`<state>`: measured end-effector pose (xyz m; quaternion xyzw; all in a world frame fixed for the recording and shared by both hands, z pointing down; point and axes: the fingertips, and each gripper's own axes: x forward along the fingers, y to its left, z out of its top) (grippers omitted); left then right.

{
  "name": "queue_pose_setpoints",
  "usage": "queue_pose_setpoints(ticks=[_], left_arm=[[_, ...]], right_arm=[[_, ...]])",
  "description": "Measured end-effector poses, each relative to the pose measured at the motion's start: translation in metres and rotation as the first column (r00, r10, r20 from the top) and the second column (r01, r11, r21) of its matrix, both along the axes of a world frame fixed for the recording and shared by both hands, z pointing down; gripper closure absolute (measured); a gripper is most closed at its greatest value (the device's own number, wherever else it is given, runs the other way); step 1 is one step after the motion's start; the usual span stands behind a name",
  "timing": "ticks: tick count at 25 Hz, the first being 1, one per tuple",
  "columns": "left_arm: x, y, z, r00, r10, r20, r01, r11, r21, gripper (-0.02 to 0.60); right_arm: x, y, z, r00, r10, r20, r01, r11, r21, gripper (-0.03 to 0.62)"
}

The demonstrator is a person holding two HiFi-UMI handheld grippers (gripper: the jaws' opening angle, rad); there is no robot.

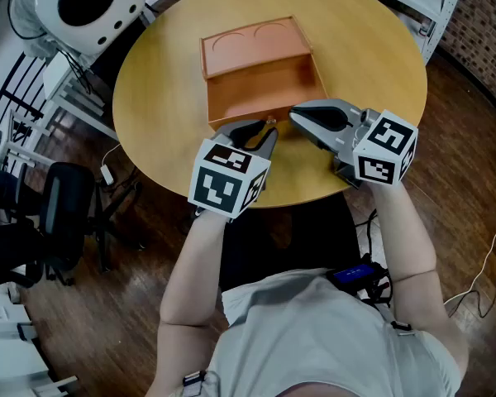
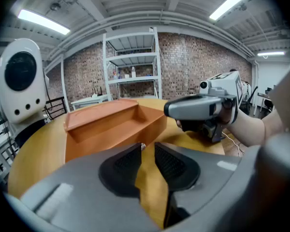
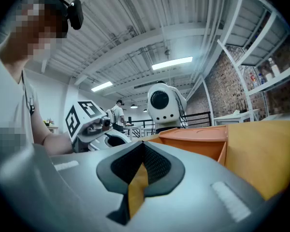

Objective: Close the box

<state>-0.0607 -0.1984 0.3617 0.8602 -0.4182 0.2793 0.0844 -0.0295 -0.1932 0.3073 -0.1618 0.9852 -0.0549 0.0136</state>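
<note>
An orange box (image 1: 260,73) stands open on the round wooden table (image 1: 157,98), its lid (image 1: 252,40) tipped back on the far side. In the left gripper view the box (image 2: 111,124) lies just ahead; in the right gripper view the box (image 3: 198,137) is to the right. My left gripper (image 1: 264,132) sits at the box's near wall, jaws slightly apart with only table showing between them (image 2: 147,149). My right gripper (image 1: 296,114) points left at the box's near right corner. Its tips meet with nothing held (image 3: 143,146).
A white round-faced machine (image 1: 87,2) stands beyond the table's far left. A black chair (image 1: 58,222) is on the floor to the left. Metal shelving (image 2: 133,76) stands against a brick wall behind the table. The table's near edge (image 1: 306,197) runs just under my grippers.
</note>
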Motion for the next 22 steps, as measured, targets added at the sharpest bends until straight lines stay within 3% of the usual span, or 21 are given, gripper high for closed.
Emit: queue_pose_setpoints(ticks=[5,15,22], left_arm=[[0.01,-0.009,0.01,1.0,0.002,0.015,-0.001,0.998,-0.057,0.453],[0.014,-0.039,0.003,0.999,-0.027,0.032,0.028,0.999,-0.036,0.453],[-0.002,-0.079,0.004,0.995,-0.09,0.044,0.091,0.996,-0.018,0.453]], right_arm=[[0.013,0.005,-0.019,1.0,0.021,0.017,-0.022,0.998,0.051,0.592],[0.024,0.009,-0.029,0.998,0.045,0.034,-0.048,0.995,0.091,0.592],[0.027,0.008,-0.024,0.998,0.06,0.033,-0.063,0.993,0.098,0.592]])
